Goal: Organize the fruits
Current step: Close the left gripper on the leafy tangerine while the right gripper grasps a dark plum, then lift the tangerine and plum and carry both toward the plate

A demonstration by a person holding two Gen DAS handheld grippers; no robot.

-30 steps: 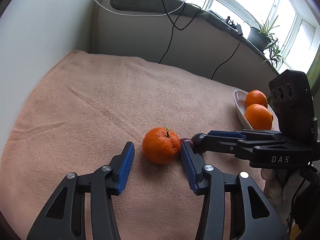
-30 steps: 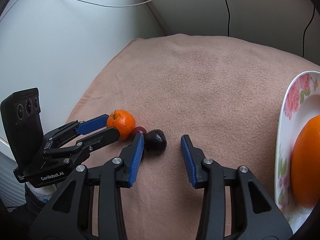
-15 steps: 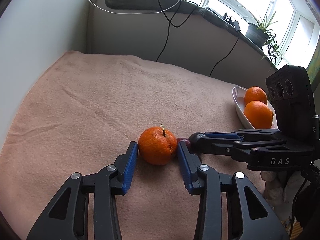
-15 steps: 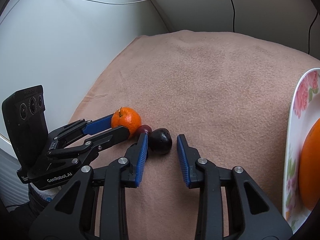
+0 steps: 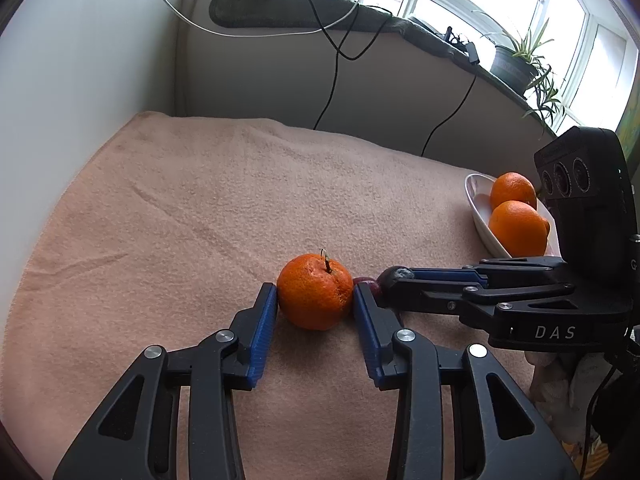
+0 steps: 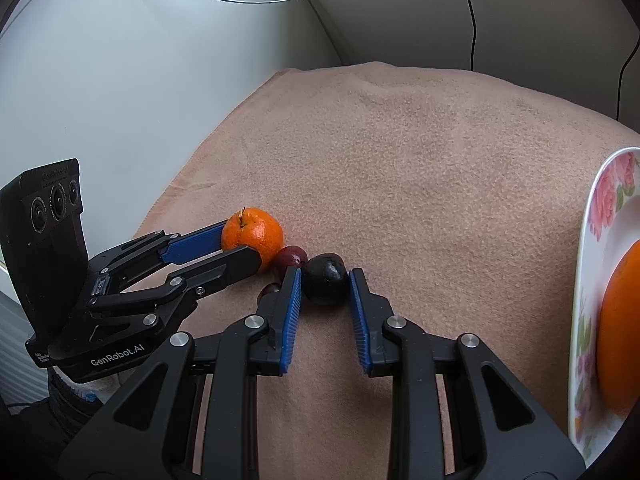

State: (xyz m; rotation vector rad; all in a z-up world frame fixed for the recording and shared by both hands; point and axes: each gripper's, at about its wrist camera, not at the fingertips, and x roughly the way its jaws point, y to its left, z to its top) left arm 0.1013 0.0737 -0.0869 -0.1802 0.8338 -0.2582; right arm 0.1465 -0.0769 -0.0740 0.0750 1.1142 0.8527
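Right wrist view: right gripper (image 6: 325, 282) clamps dark plum (image 6: 325, 279); bare blanket (image 6: 440, 168) lies beyond.

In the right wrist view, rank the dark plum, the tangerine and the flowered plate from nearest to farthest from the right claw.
1. Dark plum: between the right claw's blue pads.
2. Tangerine: up-left, in the left claw.
3. Flowered plate: far right edge.

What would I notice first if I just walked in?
Two black tools with blue pads are each pinching a fruit on the peach blanket. The left tool squeezes a mandarin, and the right tool squeezes a dark plum beside it. Two oranges sit on a flowered plate at the right.
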